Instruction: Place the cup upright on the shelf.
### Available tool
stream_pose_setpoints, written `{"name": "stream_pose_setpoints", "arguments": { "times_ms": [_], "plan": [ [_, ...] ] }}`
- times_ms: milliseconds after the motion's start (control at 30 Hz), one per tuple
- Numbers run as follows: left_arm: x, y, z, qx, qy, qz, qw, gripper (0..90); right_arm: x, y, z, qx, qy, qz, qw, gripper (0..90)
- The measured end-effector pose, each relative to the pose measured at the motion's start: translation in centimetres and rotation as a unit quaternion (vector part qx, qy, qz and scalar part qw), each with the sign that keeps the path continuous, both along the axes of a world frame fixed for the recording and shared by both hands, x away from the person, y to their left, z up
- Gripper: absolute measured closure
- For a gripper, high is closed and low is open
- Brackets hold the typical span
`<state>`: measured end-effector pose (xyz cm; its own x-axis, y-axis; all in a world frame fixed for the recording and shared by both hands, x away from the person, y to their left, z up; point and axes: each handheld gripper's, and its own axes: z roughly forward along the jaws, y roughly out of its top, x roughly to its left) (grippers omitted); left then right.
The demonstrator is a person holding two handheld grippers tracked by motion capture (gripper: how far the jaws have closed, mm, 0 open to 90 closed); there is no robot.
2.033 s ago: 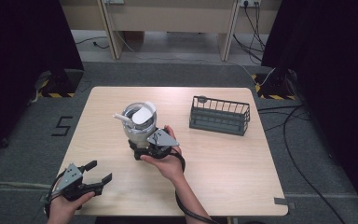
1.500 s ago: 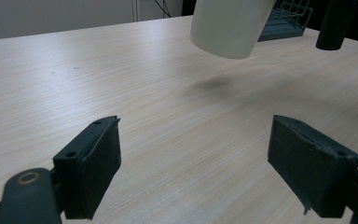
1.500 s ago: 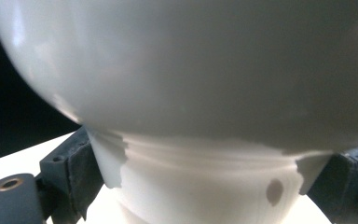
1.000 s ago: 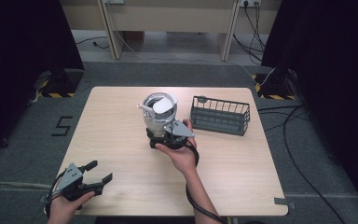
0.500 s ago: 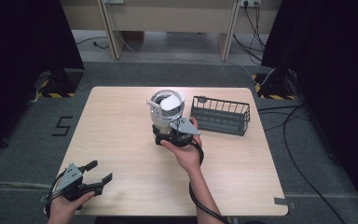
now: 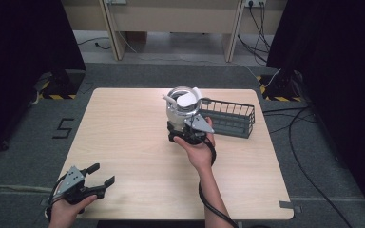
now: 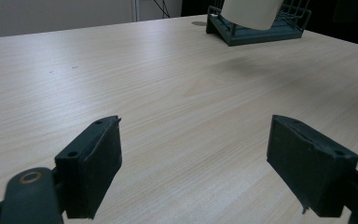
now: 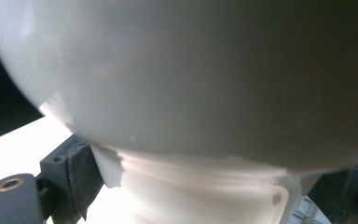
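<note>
right gripper (image 6: 188, 129) sits at centre frame in the high view, jaws clamped on the base of a white jug-like container (image 6: 182, 105) with a spoon-like piece poking from its rim. it's carried upright, likely so nothing tips out. just to its right, upper right of the table (image 6: 123, 142), waits the dark wire basket (image 6: 230, 118), which looks like the destination, though that's my guess. the left gripper (image 6: 88, 183) rests at lower left, jaws spread wide and holding nothing, parked well clear so the carrying arm has room.

White pitcher (image 6: 182, 108) beside wire basket (image 6: 228, 118)
</note>
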<state>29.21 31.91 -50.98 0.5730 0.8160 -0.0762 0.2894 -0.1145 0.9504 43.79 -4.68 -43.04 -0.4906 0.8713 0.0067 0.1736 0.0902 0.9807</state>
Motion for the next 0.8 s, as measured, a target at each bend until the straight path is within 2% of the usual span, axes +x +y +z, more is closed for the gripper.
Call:
{"name": "stream_pose_setpoints", "arguments": {
  "times_ms": [300, 800],
  "plan": [
    [0.0, 0.0, 0.0, -0.001, 0.001, 0.000, 1.0000, 17.1, 0.8, -1.8, 1.0, -0.010, -0.006, -0.034, 0.9994, 11.4],
    [0.1, 0.0, -0.1, -0.004, 0.004, 0.001, 1.0000, 17.1, 2.1, -4.5, 2.6, -0.006, -0.007, -0.073, 0.9973, 11.4]
  ]
}}
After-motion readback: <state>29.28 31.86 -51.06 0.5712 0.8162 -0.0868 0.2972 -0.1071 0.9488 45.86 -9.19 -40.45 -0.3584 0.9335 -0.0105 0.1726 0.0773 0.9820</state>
